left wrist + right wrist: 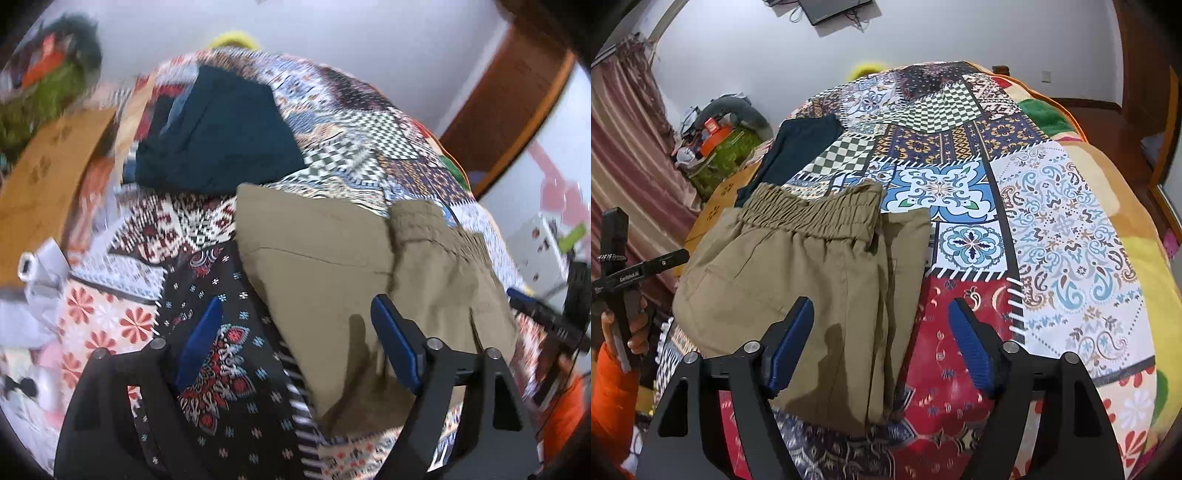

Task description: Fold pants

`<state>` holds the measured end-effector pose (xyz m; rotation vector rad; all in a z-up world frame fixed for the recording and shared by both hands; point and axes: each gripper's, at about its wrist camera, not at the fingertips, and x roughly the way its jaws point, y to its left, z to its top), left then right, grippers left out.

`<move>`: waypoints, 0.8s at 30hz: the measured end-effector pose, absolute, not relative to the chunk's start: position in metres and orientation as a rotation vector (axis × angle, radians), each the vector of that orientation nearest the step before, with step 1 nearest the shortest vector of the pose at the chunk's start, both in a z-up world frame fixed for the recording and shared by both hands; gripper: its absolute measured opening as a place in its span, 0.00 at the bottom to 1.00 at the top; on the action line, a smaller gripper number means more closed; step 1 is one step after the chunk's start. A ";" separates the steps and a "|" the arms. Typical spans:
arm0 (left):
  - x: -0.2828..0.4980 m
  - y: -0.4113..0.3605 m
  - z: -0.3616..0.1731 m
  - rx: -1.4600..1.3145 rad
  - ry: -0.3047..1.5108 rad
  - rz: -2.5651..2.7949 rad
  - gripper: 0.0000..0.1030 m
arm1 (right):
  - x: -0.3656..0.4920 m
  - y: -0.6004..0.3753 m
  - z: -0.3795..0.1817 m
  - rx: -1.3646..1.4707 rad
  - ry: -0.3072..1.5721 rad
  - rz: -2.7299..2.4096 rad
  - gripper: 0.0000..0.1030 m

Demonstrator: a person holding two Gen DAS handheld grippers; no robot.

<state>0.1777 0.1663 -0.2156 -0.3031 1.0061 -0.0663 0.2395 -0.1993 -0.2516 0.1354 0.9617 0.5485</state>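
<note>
— Two grippers, both spread wide with nothing between the pads. The left gripper [301,343] hangs over the near edge of the khaki pants [332,251]; one blue ribbed pad sits above the cloth, the other above the patchwork bedspread [354,122].

— And the right one?

— The right gripper [882,339] straddles the pants' [798,266] right-hand edge, one pad over khaki, the other over a red patch of the bedspread [1067,229].

— What does each camera give that the other lacks?

— The right wrist view shows the gathered elastic waistband at the far end, the pants lying doubled lengthwise, and a hand [635,325] in an orange sleeve at the left holding the other tool. The left wrist view, blurred, shows a cardboard box [44,184] off the bed's left side and the dark folded garment [218,140] beyond the pants.

— Room to work?

— Plenty of bare bedspread right of the pants and past the waistband. The dark garment [798,147] lies just beyond the waistband's left corner; touching or not, I cannot tell.

— Textures?

— Matte woven khaki, puckered waistband, flat printed quilt squares.
</note>
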 end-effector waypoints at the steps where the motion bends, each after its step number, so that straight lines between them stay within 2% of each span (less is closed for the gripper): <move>1: 0.183 0.170 -0.222 -0.326 1.026 -0.062 0.76 | 0.242 -0.198 -0.254 0.143 0.971 0.549 0.71; 8: 0.207 0.172 -0.246 -0.396 1.085 -0.122 0.71 | 0.266 -0.195 -0.284 0.242 1.055 0.584 0.73; 12: 0.215 0.166 -0.244 -0.388 1.081 -0.145 0.61 | 0.281 -0.197 -0.291 0.304 1.071 0.613 0.74; 13: 0.217 0.164 -0.244 -0.383 1.080 -0.142 0.58 | 0.282 -0.196 -0.291 0.300 1.070 0.620 0.72; 14: 0.217 0.163 -0.244 -0.377 1.078 -0.143 0.56 | 0.284 -0.192 -0.290 0.288 1.068 0.635 0.64; 15: 0.218 0.161 -0.243 -0.373 1.077 -0.147 0.51 | 0.284 -0.190 -0.289 0.287 1.065 0.652 0.58; 18: 0.219 0.160 -0.239 -0.363 1.069 -0.160 0.33 | 0.285 -0.185 -0.287 0.276 1.063 0.656 0.49; 20: 0.218 0.158 -0.234 -0.364 1.057 -0.167 0.20 | 0.285 -0.184 -0.287 0.281 1.056 0.653 0.35; 22: 0.217 0.157 -0.230 -0.351 1.044 -0.151 0.12 | 0.284 -0.182 -0.285 0.273 1.044 0.659 0.27; 24: 0.215 0.156 -0.223 -0.332 1.024 -0.142 0.10 | 0.282 -0.177 -0.279 0.227 1.016 0.652 0.20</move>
